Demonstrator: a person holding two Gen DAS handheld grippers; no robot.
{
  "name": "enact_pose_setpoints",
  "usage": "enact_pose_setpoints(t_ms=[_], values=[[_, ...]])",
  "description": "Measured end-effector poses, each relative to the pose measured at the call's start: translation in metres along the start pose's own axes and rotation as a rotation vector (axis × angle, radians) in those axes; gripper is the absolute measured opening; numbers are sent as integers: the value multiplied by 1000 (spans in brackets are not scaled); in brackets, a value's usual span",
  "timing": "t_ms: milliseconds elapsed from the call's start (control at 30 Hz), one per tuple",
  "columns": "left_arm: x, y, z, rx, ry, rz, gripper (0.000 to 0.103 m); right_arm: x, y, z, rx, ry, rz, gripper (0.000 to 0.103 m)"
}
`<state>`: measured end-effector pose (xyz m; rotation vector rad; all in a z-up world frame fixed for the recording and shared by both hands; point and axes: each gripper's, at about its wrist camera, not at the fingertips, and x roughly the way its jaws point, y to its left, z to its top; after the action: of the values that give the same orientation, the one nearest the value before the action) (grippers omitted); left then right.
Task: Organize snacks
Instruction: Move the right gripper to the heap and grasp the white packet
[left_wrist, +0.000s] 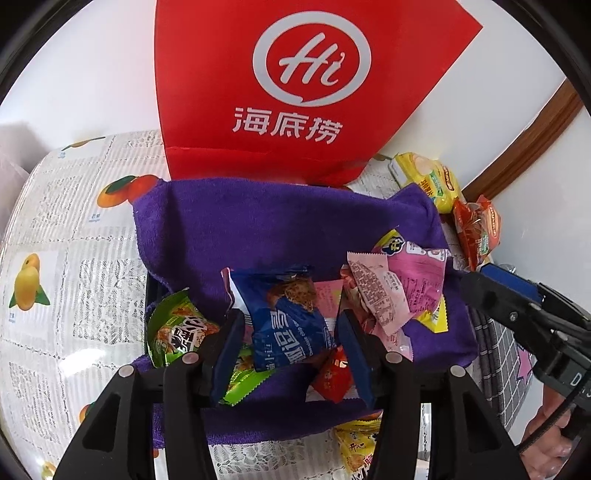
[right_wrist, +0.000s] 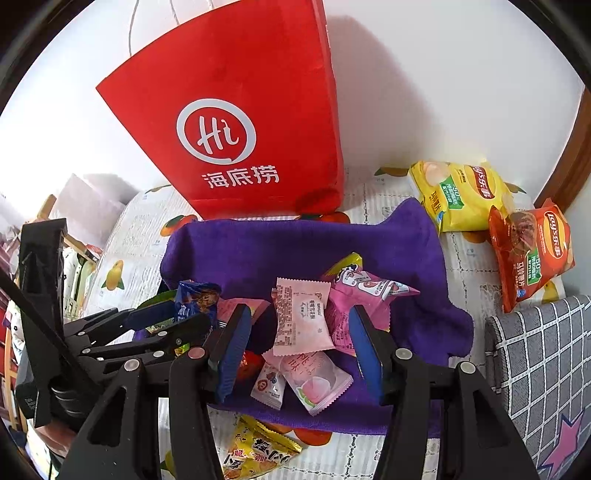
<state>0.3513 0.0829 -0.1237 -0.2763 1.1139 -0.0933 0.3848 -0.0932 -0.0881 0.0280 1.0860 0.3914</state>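
Observation:
A basket (left_wrist: 149, 291) lined with a purple cloth (right_wrist: 295, 243) holds several snack packets. My left gripper (left_wrist: 290, 317) reaches into its left side, and a blue cookie packet (left_wrist: 291, 325) stands tilted between its blue pads, which rest against it. A green packet (left_wrist: 181, 328) lies by its left finger and a small red one (left_wrist: 330, 376) below. From the right wrist view the left gripper (right_wrist: 184, 314) shows that blue packet (right_wrist: 195, 295) poking past its tips. My right gripper (right_wrist: 300, 310) hangs open over pink packets (right_wrist: 303, 317) lying in the basket, gripping none.
A red paper bag (right_wrist: 229, 129) stands behind the basket against the white wall. Yellow (right_wrist: 458, 195) and orange (right_wrist: 532, 251) chip bags lie at the back right. A yellow snack (right_wrist: 258, 450) lies on the fruit-print tablecloth in front. A grey checked cushion (right_wrist: 539, 354) sits at right.

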Motion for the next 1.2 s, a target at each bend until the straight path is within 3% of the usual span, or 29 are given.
enact_pose_setpoints(t_ms=[567, 633, 900, 1200], values=[[-31, 10, 4, -16, -60, -10, 54, -23, 17, -18, -31, -46, 17, 55], [-36, 7, 3, -13, -76, -14, 60, -23, 18, -32, -43, -29, 19, 55], [-60, -14, -3, 32, -113, -46, 62, -16, -1, -113, -4, 65, -16, 55], [-78, -40, -15, 99, -118, -95, 64, -27, -25, -213, 173, 180, 12, 55]])
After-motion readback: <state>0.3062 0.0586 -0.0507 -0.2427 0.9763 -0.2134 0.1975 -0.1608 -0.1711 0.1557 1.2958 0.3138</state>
